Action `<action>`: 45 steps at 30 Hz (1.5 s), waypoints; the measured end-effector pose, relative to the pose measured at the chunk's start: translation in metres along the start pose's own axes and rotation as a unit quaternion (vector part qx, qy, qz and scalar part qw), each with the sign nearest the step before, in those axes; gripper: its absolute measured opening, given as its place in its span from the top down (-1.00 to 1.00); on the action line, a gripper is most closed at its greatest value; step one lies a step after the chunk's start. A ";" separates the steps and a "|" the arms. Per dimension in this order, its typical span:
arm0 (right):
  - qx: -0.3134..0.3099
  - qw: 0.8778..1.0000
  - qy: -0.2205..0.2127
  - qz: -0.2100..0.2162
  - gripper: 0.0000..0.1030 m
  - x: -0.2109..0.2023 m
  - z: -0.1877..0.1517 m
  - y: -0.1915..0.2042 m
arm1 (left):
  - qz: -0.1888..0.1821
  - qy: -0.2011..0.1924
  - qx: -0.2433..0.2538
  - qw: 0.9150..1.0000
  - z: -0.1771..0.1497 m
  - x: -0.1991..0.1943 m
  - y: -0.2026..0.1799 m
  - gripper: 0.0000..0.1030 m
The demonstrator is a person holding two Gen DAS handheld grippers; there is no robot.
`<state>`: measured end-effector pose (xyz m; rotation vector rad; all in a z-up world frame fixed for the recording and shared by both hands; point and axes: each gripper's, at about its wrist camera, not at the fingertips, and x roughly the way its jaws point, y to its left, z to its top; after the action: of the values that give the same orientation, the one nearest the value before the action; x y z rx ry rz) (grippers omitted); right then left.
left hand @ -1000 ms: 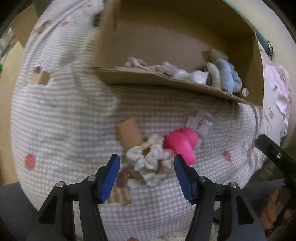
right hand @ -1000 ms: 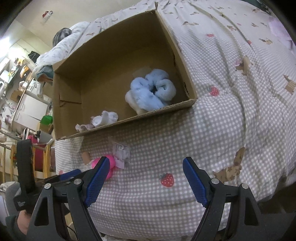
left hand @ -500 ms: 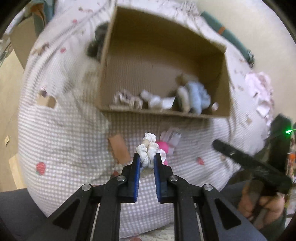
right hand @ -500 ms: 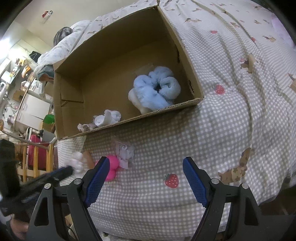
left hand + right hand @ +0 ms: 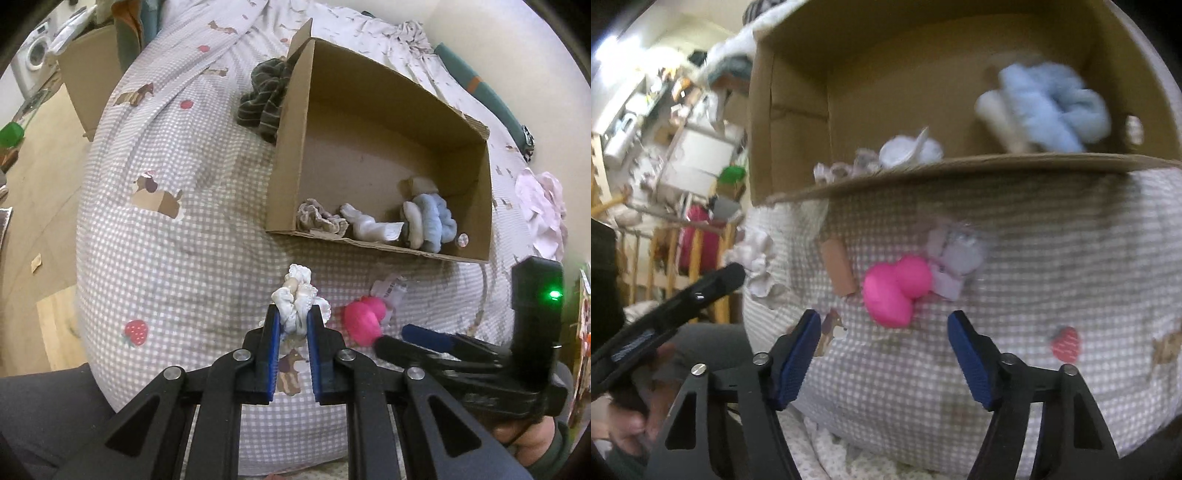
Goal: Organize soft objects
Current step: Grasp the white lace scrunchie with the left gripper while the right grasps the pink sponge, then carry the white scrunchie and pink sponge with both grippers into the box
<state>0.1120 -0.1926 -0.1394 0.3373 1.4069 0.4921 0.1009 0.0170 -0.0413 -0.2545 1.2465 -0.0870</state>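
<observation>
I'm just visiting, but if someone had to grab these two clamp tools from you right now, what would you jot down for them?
Left gripper: shut on the white frilly scrunchie, lifted off the checked bedcover.
Right gripper: open, its jaws have just been closing, around the pink scrunchie but not pressing on it.
Done: the blue scrunchie, a white piece and a beige one lie in the cardboard box.
Left: box the white one, then grip and box the pink one.

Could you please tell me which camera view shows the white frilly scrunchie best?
The left wrist view: the white frilly scrunchie sits sharp and central, pinched in the left hand-held gripper. The right wrist view shows it only blurred at the left edge.
</observation>
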 end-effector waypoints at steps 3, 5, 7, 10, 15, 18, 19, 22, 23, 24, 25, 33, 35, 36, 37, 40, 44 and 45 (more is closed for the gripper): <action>-0.007 1.000 0.019 -0.019 -0.14 0.020 0.005 0.012 | 0.006 0.001 -0.001 1.000 0.000 0.000 0.000 0.75; -0.014 0.999 0.023 -0.033 -0.09 0.028 0.006 0.016 | 0.009 0.002 -0.001 1.000 0.000 0.003 0.000 0.75; -0.027 0.998 0.025 -0.058 0.06 0.035 0.010 0.023 | 0.013 0.005 0.001 1.000 0.000 0.005 -0.002 0.75; -0.038 0.996 0.032 -0.075 0.46 0.041 0.012 0.028 | 0.020 0.008 0.005 1.000 0.000 0.010 -0.004 0.75; -0.045 0.997 0.018 -0.064 0.56 0.029 0.008 0.028 | 0.023 0.009 0.007 1.000 0.001 0.014 -0.009 0.75; -0.043 0.998 0.007 -0.049 0.56 0.016 0.004 0.024 | 0.028 0.006 0.015 0.999 0.001 0.015 -0.014 0.75; -0.046 0.998 0.002 -0.044 0.56 0.012 0.003 0.024 | 0.030 0.005 0.017 0.999 0.001 0.016 -0.015 0.75; -0.057 0.998 -0.009 -0.035 0.56 -0.002 0.001 0.022 | 0.032 0.004 0.019 0.999 0.000 0.018 -0.015 0.75; -0.061 0.998 -0.013 -0.031 0.56 -0.006 0.000 0.023 | 0.035 0.005 0.019 0.999 0.000 0.019 -0.015 0.75; -0.065 0.997 -0.016 -0.027 0.56 -0.009 -0.002 0.024 | 0.037 0.005 0.018 0.999 0.000 0.020 -0.015 0.75; -0.070 0.997 -0.019 -0.025 0.56 -0.015 -0.005 0.023 | 0.039 0.005 0.017 0.999 0.000 0.020 -0.014 0.75; -0.072 0.996 -0.049 -0.013 0.56 -0.047 -0.019 0.019 | 0.059 -0.008 0.021 0.998 -0.002 0.018 -0.012 0.75; -0.072 0.996 -0.058 -0.009 0.56 -0.057 -0.020 0.019 | 0.068 -0.009 0.029 0.997 -0.005 0.020 -0.013 0.75; -0.073 0.995 -0.062 -0.007 0.56 -0.063 -0.020 0.017 | 0.072 -0.009 0.033 0.997 -0.006 0.021 -0.014 0.75; -0.075 0.995 -0.068 -0.007 0.56 -0.070 -0.023 0.019 | 0.076 -0.010 0.036 0.996 -0.007 0.021 -0.014 0.75; -0.077 0.994 -0.082 -0.006 0.56 -0.085 -0.027 0.016 | 0.078 -0.020 0.032 0.996 -0.007 0.012 -0.012 0.75; -0.073 0.993 -0.096 -0.005 0.56 -0.106 -0.031 0.009 | 0.080 -0.040 0.022 0.996 -0.004 -0.009 -0.011 0.75; -0.073 0.992 -0.100 -0.004 0.56 -0.109 -0.031 0.011 | 0.077 -0.045 0.021 0.996 -0.003 -0.015 -0.012 0.75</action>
<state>0.0701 -0.2418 -0.0452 0.2553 1.1714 0.5361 0.0946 0.0083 -0.0255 -0.1238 1.1700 0.0303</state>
